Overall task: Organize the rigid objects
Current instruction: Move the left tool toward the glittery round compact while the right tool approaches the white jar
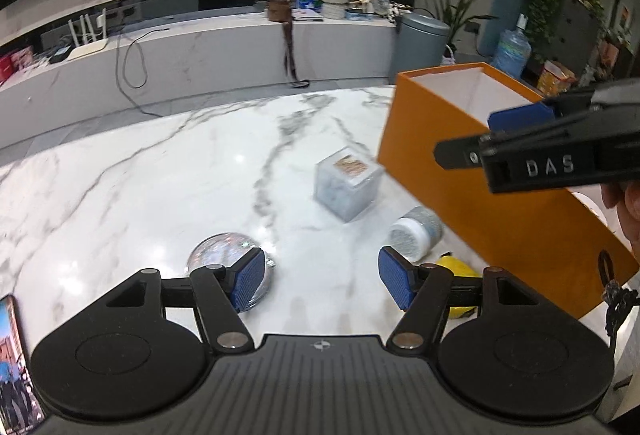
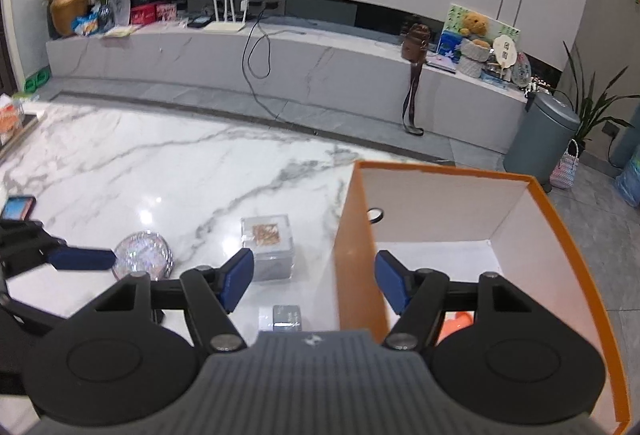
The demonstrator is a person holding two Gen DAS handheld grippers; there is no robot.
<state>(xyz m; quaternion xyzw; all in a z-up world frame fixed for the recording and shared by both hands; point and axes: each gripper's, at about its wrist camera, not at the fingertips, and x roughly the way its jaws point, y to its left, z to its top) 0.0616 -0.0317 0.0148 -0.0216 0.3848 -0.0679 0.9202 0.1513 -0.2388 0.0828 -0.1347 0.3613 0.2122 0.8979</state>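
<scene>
Left gripper (image 1: 322,281) jaws wide apart, empty, low over marble table (image 1: 140,175). Glass dome (image 1: 224,249) at its 11 o'clock, partly behind left pad. Clear cube (image 1: 347,183) at 12, white jar (image 1: 414,233) on its side at 1, yellow item (image 1: 460,269) behind right finger, identity unclear. Right gripper (image 2: 314,285) also spread wide, nothing held, straddling left wall of orange box (image 2: 356,255). Phone (image 2: 18,207) at 9 o'clock of right view.

Black linkage left gripper (image 1: 322,281), blue ribbed pads (image 1: 249,281) (silver pivot screws), white "DAS" lettering
</scene>
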